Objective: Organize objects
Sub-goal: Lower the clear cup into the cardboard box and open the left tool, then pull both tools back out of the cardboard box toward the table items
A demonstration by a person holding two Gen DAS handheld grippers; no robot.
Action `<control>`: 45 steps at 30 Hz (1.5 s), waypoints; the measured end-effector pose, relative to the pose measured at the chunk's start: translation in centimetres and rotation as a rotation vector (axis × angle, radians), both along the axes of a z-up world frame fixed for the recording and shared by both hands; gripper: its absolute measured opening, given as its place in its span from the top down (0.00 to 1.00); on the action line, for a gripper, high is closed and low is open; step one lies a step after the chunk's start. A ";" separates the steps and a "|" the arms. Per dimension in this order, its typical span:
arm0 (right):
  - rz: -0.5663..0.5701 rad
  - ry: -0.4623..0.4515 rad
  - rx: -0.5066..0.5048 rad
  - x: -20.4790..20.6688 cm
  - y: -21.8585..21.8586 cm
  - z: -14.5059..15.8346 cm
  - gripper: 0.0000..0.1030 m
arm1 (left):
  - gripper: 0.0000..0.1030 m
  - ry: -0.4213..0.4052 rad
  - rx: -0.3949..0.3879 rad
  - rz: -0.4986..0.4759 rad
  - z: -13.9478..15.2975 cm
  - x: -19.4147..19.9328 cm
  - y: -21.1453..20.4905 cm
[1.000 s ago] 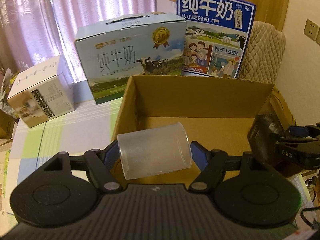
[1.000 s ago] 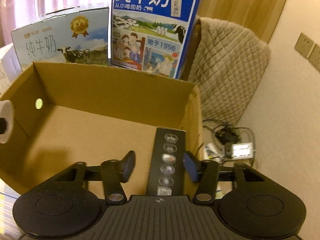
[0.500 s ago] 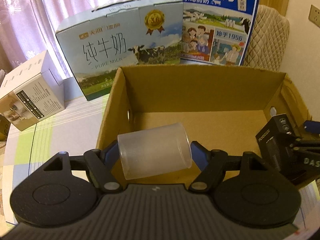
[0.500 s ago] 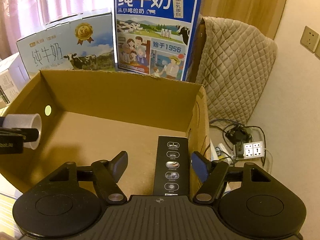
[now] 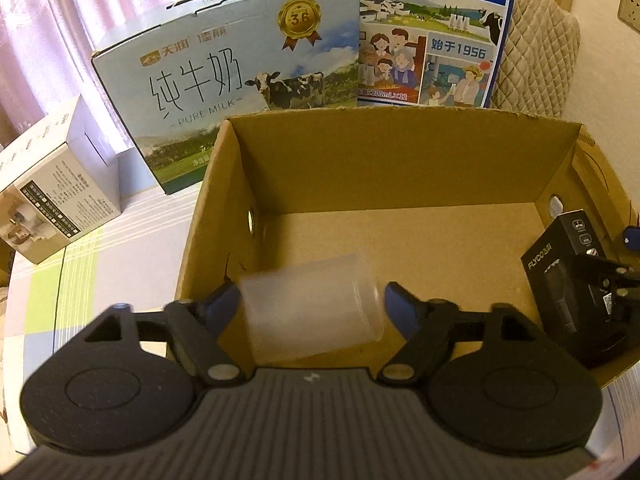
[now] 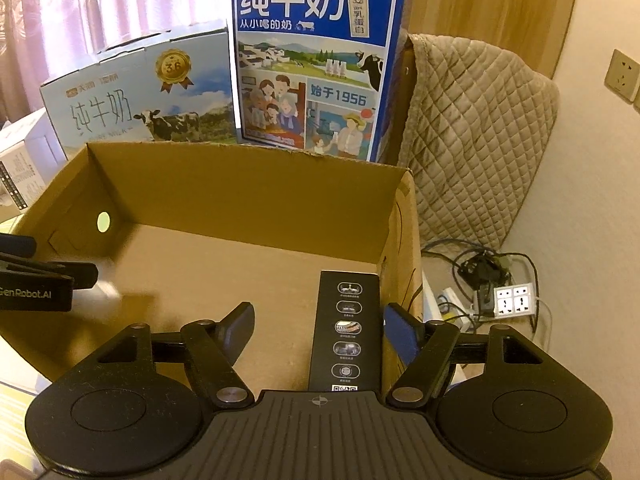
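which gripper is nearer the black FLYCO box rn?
Right. The right gripper has the black box between its open fingers at the cardboard box's right wall. The left gripper is across the carton, around the frosted cup.

A table (image 5: 92, 264) covered with a pale checked cloth of green, white and lilac squares carried the lot. Seen from the left wrist, an open brown cardboard box (image 5: 392, 168) stood on it at the centre. At about eleven o'clock from that box, just behind its far left corner, stood a light blue milk carton case (image 5: 224, 80) printed with a cow and a gold medal. At one o'clock, behind the far wall, a darker blue milk case (image 5: 432, 40) stood upright, next to the light blue one. Over at nine o'clock, apart from the brown box, a small white product box (image 5: 56, 196) sat turned at an angle on the cloth.
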State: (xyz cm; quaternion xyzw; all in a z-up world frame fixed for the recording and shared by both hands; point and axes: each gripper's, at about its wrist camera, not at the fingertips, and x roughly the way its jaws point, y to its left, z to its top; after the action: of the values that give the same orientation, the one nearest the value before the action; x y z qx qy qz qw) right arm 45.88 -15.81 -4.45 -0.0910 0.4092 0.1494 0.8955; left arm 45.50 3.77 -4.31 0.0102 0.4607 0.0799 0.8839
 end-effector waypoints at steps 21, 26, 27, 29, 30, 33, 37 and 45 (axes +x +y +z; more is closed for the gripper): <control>0.032 -0.084 0.167 -3.5 -3.3 2.9 0.27 | 0.09 -0.098 -0.043 0.031 5.1 -4.7 1.4; 0.043 -0.125 0.210 -5.6 -4.9 4.2 0.27 | 0.08 -0.130 -0.062 0.039 6.5 -7.5 1.8; 0.044 -0.128 0.217 -6.0 -5.2 4.4 0.27 | 0.08 -0.137 -0.064 0.041 6.8 -8.2 1.9; 0.049 -0.130 0.228 -6.9 -5.6 4.8 0.26 | 0.08 -0.144 -0.066 0.043 7.3 -9.5 2.0; 0.052 -0.129 0.232 -7.3 -5.8 5.0 0.26 | 0.08 -0.144 -0.066 0.045 7.4 -10.0 2.1; 0.059 -0.130 0.248 -8.7 -6.2 5.5 0.26 | 0.08 -0.153 -0.063 0.048 8.0 -11.8 2.2; 0.082 -0.128 0.262 -10.7 -6.1 6.1 0.26 | 0.07 -0.164 -0.083 0.050 8.6 -14.2 2.2; 0.115 -0.121 0.280 -14.8 -5.8 6.6 0.26 | 0.07 -0.159 -0.120 0.082 8.9 -18.9 2.7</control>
State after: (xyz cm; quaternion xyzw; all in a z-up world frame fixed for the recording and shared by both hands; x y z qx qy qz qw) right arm 31.11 -21.56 2.15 0.0024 0.3241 0.2502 0.9123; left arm 26.62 6.45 4.55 -0.0681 0.3931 0.0890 0.9127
